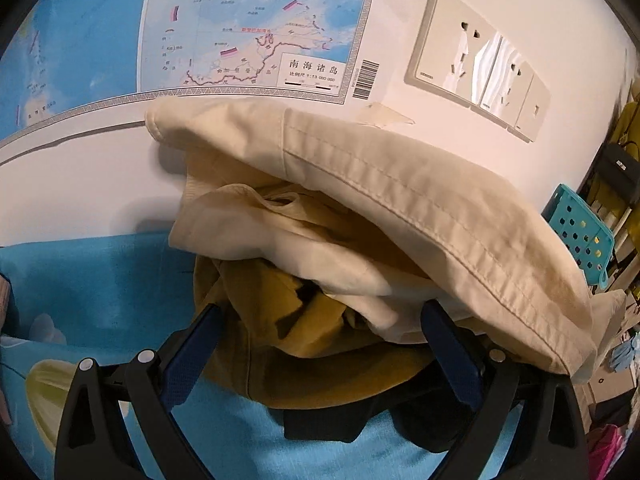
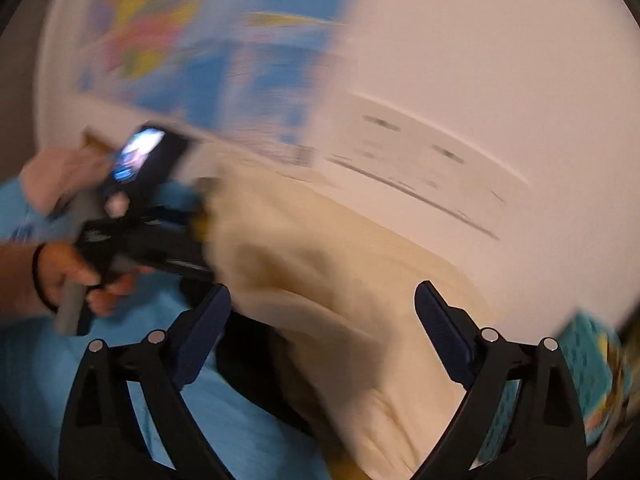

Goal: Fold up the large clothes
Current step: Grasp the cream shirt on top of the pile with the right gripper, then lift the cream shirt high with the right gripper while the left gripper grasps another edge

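Observation:
A cream garment [image 1: 400, 200] is heaped over a mustard garment [image 1: 280, 312] on a blue patterned sheet [image 1: 100, 280] against the wall. A dark garment [image 1: 340, 424] pokes out underneath the heap. My left gripper [image 1: 322, 336] stands open, its fingers wide on either side of the heap's near end. The right wrist view is blurred. There my right gripper [image 2: 322, 320] is open above the cream garment [image 2: 320, 248], gripping nothing. A hand [image 2: 80, 280] holds the left gripper's body [image 2: 160, 236] at the left, and its tips are hidden in the cloth.
The wall close behind the heap carries a map [image 1: 240, 20] and a row of sockets [image 1: 472, 60]. A teal perforated basket [image 1: 580, 236] stands at the right by the wall, with cluttered items beyond it. Blue sheet [image 2: 36, 360] spreads to the left.

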A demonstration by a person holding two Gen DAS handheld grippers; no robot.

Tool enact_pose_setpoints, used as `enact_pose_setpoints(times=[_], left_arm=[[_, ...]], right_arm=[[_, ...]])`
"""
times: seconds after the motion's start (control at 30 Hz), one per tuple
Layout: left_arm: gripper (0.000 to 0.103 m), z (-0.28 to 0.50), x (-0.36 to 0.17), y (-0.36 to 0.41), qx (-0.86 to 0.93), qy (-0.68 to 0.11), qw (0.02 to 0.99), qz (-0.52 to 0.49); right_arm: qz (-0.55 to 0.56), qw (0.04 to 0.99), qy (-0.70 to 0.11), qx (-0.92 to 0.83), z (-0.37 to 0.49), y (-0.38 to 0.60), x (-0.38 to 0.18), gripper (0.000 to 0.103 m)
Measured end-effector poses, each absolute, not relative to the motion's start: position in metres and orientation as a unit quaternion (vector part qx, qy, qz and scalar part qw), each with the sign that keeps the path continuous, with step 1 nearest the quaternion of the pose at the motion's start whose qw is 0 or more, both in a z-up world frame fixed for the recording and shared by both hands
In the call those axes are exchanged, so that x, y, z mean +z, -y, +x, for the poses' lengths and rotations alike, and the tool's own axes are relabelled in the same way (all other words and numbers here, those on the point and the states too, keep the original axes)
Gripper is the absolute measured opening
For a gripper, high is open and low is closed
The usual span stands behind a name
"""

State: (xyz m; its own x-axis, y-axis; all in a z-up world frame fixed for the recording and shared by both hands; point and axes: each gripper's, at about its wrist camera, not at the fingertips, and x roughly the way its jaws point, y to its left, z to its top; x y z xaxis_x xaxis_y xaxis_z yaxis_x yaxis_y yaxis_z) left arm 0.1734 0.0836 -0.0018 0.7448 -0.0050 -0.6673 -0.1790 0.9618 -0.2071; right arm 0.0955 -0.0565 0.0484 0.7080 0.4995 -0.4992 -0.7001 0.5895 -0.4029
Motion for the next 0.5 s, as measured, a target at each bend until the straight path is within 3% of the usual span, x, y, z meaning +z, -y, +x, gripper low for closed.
enact_pose_setpoints(times=[0.07,0.1,0.13,0.2,0.23,0.33,0.5], left_arm=[[0.095,0.174,-0.001,-0.084,0.046,-0.355,0.925,-0.129],[0.086,0.172,0.000,-0.081,0.059,-0.357,0.924,-0.123],[0.086,0.171,-0.002,-0.084,0.064,-0.361,0.923,-0.121],[0.087,0.167,-0.003,-0.095,0.044,-0.359,0.921,-0.144],[0.087,0.166,-0.003,-0.096,0.041,-0.357,0.922,-0.143],[0.088,0.161,-0.001,-0.096,0.039,-0.352,0.927,-0.122],[0.092,0.149,-0.005,-0.103,0.018,-0.340,0.932,-0.126]], right_arm=[[-0.351,0.859,-0.162,0.336,0.099,0.026,0.028,0.092],[-0.369,0.856,-0.154,0.329,0.103,0.014,0.021,0.091],[-0.389,0.848,-0.152,0.325,0.108,0.006,0.015,0.089],[-0.399,0.841,-0.173,0.321,0.125,0.000,0.005,0.068],[-0.397,0.842,-0.182,0.318,0.131,0.001,0.003,0.049],[-0.344,0.852,-0.214,0.330,0.148,0.014,0.015,0.014],[-0.169,0.903,-0.187,0.348,0.161,0.072,0.082,0.006]])
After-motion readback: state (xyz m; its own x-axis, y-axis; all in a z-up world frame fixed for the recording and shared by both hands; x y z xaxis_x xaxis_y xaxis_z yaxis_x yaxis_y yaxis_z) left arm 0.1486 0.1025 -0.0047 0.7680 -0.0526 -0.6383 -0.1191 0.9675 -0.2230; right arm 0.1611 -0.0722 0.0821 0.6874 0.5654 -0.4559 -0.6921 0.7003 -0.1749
